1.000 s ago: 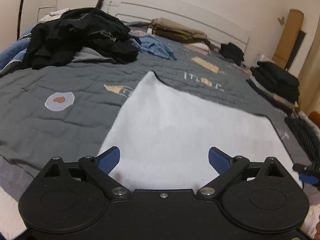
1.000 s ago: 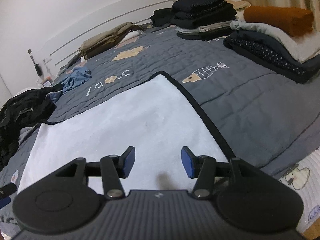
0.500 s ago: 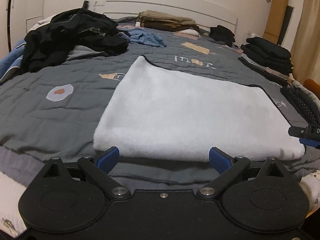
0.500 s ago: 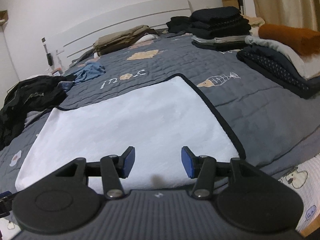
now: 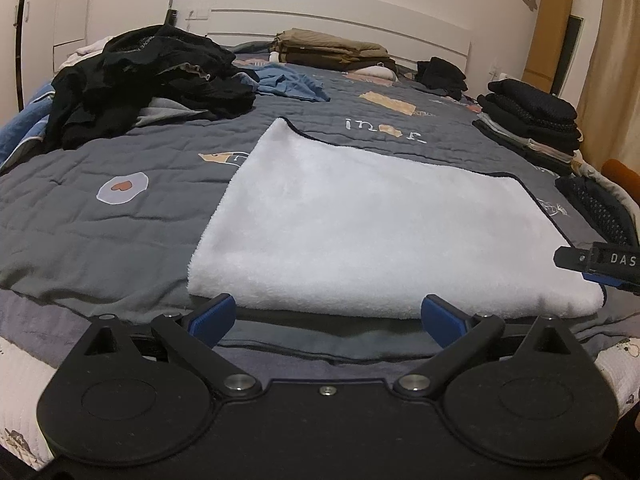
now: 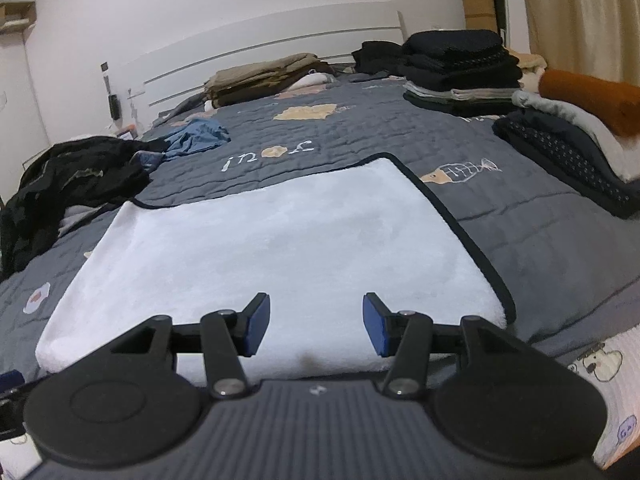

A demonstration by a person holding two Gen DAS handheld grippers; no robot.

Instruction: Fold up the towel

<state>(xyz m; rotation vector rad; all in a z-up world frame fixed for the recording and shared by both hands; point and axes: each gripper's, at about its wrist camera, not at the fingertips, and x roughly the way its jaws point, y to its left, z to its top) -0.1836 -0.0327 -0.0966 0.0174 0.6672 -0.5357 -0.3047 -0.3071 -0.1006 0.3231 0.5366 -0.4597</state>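
A white towel (image 5: 372, 224) with dark edging lies folded flat on the grey quilt; the right wrist view shows the same towel (image 6: 280, 248). My left gripper (image 5: 326, 318) is open, its blue pads just short of the towel's near folded edge, holding nothing. My right gripper (image 6: 316, 322) is open too, hovering over the towel's near edge with nothing between its pads. The right gripper's tip (image 5: 600, 262) shows at the right edge of the left wrist view, by the towel's near right corner.
A heap of black clothes (image 5: 148, 84) lies at the far left, a blue garment (image 5: 292, 86) beside it. Folded khaki clothes (image 5: 332, 50) sit by the headboard. Stacks of folded dark clothes (image 6: 460, 68) and an orange roll (image 6: 588, 98) line the right side.
Both grippers have drawn back toward the bed's near edge and dropped lower, so the towel's folded front edge now shows. The towel has not moved. Both stay open.
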